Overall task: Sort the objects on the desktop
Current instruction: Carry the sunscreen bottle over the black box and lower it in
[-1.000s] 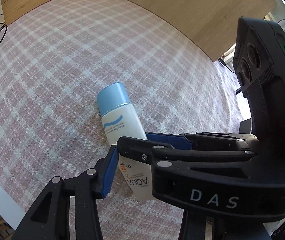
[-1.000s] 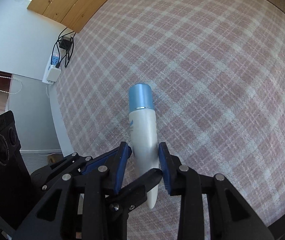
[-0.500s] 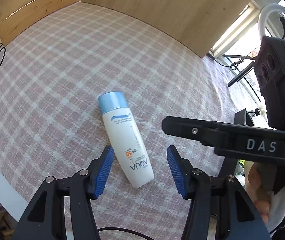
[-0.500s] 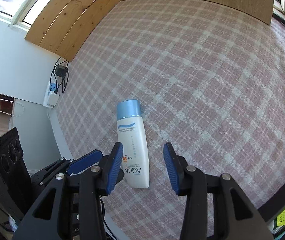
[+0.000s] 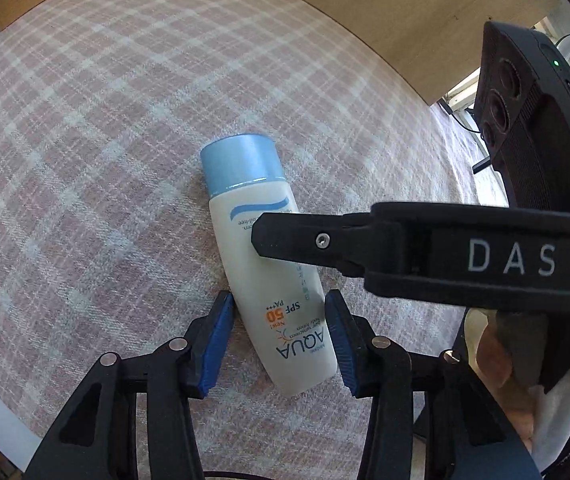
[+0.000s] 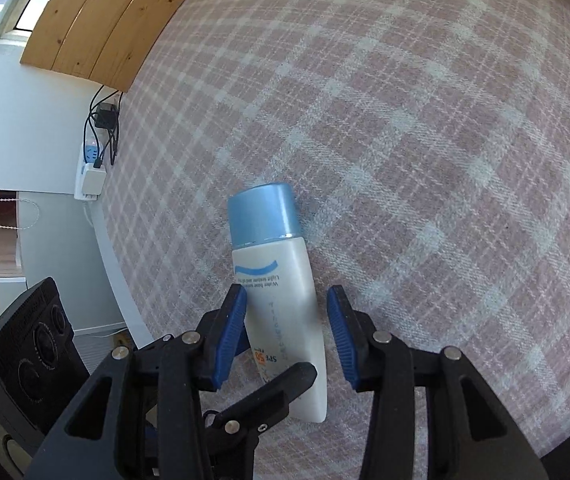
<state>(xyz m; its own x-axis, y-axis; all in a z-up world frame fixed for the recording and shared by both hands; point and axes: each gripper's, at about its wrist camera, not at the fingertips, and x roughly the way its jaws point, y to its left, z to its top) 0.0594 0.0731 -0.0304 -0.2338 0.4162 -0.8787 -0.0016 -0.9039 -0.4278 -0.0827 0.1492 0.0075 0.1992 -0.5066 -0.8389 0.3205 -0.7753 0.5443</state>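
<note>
Left wrist view: sunscreen bottle (image 5: 273,280) is lying on the plaid cloth (image 5: 85,160) between the left gripper (image 5: 281,340), whose jaws have been closing, not yet pinching; cap pointing away along the fingers.

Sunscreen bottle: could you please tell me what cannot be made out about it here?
Left wrist view: the right gripper, jaws lately opened, crosses the sunscreen bottle and hides mid-label print.
Right wrist view: the left gripper, jaws just closing astride the bottle, covers the brand name.
Both views: underside hidden against the tablecloth.
</note>
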